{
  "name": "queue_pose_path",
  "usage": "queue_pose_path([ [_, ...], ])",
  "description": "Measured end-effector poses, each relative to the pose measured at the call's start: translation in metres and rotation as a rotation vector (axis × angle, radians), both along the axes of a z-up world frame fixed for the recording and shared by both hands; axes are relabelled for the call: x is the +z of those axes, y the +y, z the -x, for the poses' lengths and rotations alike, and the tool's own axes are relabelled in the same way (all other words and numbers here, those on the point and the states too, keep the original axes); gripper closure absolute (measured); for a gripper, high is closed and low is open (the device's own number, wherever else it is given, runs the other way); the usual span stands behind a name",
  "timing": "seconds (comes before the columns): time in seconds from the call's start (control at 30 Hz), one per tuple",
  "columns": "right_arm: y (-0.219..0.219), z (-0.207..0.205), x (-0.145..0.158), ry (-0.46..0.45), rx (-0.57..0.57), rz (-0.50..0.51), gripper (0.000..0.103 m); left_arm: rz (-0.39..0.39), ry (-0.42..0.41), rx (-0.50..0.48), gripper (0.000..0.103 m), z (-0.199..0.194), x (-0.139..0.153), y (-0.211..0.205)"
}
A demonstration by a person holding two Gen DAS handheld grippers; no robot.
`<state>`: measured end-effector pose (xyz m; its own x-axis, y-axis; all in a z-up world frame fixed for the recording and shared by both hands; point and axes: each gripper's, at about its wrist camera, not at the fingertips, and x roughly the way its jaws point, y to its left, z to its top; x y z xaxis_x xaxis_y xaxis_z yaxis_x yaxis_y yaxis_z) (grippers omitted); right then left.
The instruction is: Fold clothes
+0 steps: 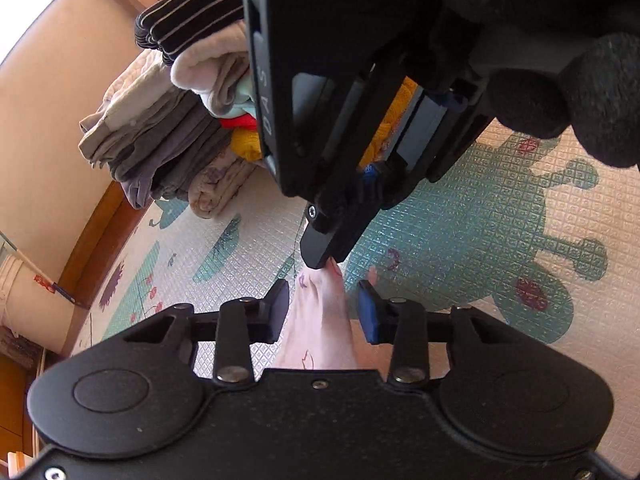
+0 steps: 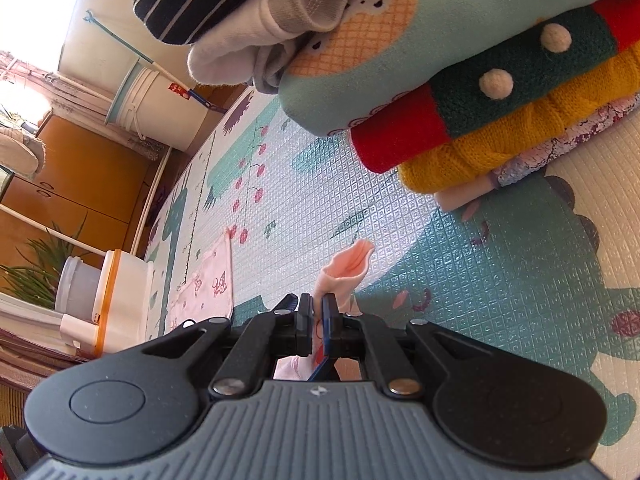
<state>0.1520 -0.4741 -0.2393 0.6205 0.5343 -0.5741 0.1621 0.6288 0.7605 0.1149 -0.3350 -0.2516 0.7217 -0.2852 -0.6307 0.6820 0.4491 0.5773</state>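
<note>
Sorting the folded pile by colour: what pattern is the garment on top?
Black with thin pale stripes: the top garment of the pile, clearest in the right wrist view.

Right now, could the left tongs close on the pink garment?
Probably yes: the left tongs stand open with the pink garment hanging between the fingers, and the right tongs grip only its top.

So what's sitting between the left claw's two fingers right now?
In the left wrist view, the pink garment runs through the open left claw, pinched farther along by the right claw.
</note>
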Motion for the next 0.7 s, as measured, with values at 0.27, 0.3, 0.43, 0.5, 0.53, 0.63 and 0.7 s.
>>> queue_pose_path([
  [0.27, -0.006, 0.025, 0.011, -0.089, -0.064, -0.029, 0.07, 0.14, 0.121, 0.149, 0.1, -0.029, 0.029, 0.027],
  [0.3, -0.002, 0.031, 0.012, -0.103, -0.066, 0.001, 0.064, 0.188, 0.166, 0.183, 0.1, -0.036, 0.035, 0.037],
  [0.43, 0.037, 0.045, 0.013, -0.158, 0.03, 0.12, 0.056, 0.434, 0.378, 0.33, 0.1, -0.063, 0.064, 0.09],
  [0.5, 0.072, 0.05, 0.015, -0.193, 0.113, 0.205, 0.049, 0.569, 0.454, 0.366, 0.101, -0.072, 0.082, 0.125],
  [0.53, 0.091, 0.053, 0.017, -0.212, 0.15, 0.253, 0.049, 0.646, 0.494, 0.374, 0.101, -0.073, 0.092, 0.144],
  [0.63, 0.153, 0.057, 0.021, -0.262, 0.272, 0.39, 0.049, 0.744, 0.538, 0.407, 0.102, -0.088, 0.121, 0.188],
  [0.7, 0.191, 0.059, 0.023, -0.28, 0.349, 0.447, 0.047, 0.733, 0.535, 0.429, 0.102, -0.094, 0.137, 0.21],
])
